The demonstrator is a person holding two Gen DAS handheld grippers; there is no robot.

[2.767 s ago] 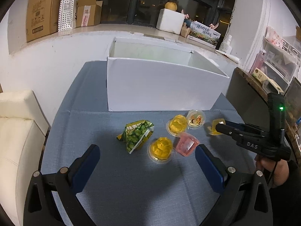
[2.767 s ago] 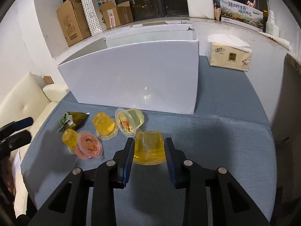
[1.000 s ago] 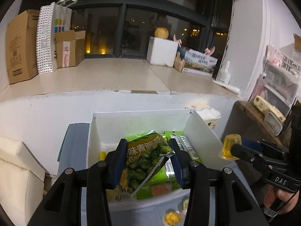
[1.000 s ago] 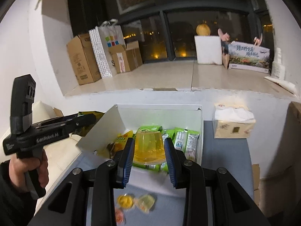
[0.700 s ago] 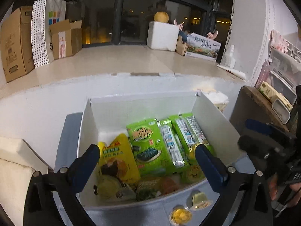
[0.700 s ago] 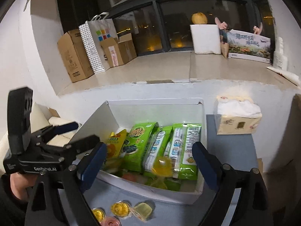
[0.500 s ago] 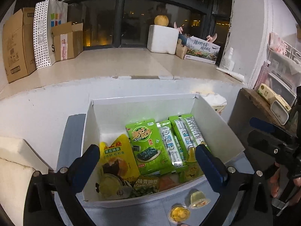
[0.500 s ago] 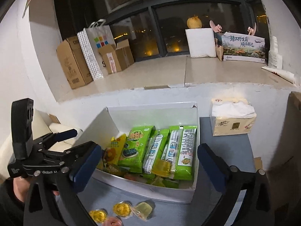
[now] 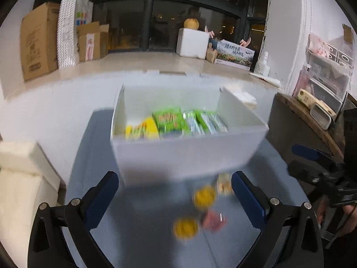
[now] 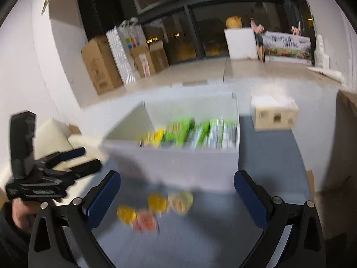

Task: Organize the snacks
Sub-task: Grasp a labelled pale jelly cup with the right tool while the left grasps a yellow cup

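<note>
A: Where are the snacks?
B: Green and yellow packets [image 9: 169, 122] lie in the white box [image 9: 185, 156] toward the tabletop's [image 9: 142, 234] far edge. Four jelly cups [image 9: 204, 197] sit on the cloth just in front of it.
A: And the tongs?
B: Left gripper [image 9: 174, 197] and right gripper [image 10: 177, 197] both spread wide, nothing between their pads. Everything is motion-blurred.

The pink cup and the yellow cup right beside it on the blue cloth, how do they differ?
The pink cup is reddish pink, while the yellow cup is bright yellow. In the left wrist view the pink cup lies further right and slightly nearer the white box than the yellow cup. Blur hides any finer detail. Both are small round snack cups lying on the blue cloth, outside the box, with neither gripper holding them.
</note>
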